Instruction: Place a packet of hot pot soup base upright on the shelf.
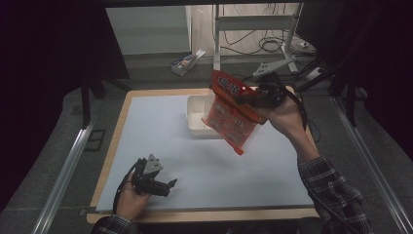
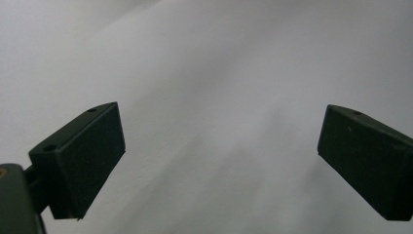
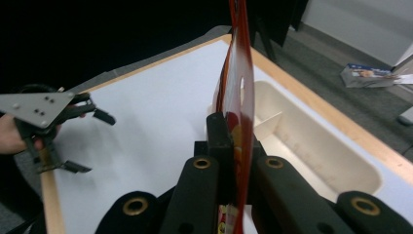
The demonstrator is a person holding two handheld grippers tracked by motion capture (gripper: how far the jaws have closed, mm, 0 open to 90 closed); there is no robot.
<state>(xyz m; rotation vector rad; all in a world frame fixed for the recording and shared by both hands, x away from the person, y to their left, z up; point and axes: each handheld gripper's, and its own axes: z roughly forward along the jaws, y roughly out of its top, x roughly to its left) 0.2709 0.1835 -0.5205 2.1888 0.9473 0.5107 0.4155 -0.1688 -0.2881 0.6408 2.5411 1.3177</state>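
Observation:
A red snack bag [image 1: 232, 115] hangs tilted in the air at the back right of the table, its lower part in front of a white tray [image 1: 195, 124]. My right gripper [image 1: 254, 99] is shut on the bag's upper edge. In the right gripper view the bag [image 3: 239, 73] stands edge-on between the shut jaws of that gripper [image 3: 234, 139], with the divided tray [image 3: 316, 151] beyond it. My left gripper [image 1: 168, 186] rests open near the front left of the table, holding nothing. Its jaws stand wide apart over bare white surface in the left gripper view [image 2: 219, 156].
The white table top [image 1: 160, 141] has a wooden border [image 1: 109, 151]. A small box [image 1: 186, 62] lies on the floor beyond the table, beside a metal stand [image 1: 287, 39] and cables. The left gripper [image 3: 92, 144] also appears in the right gripper view.

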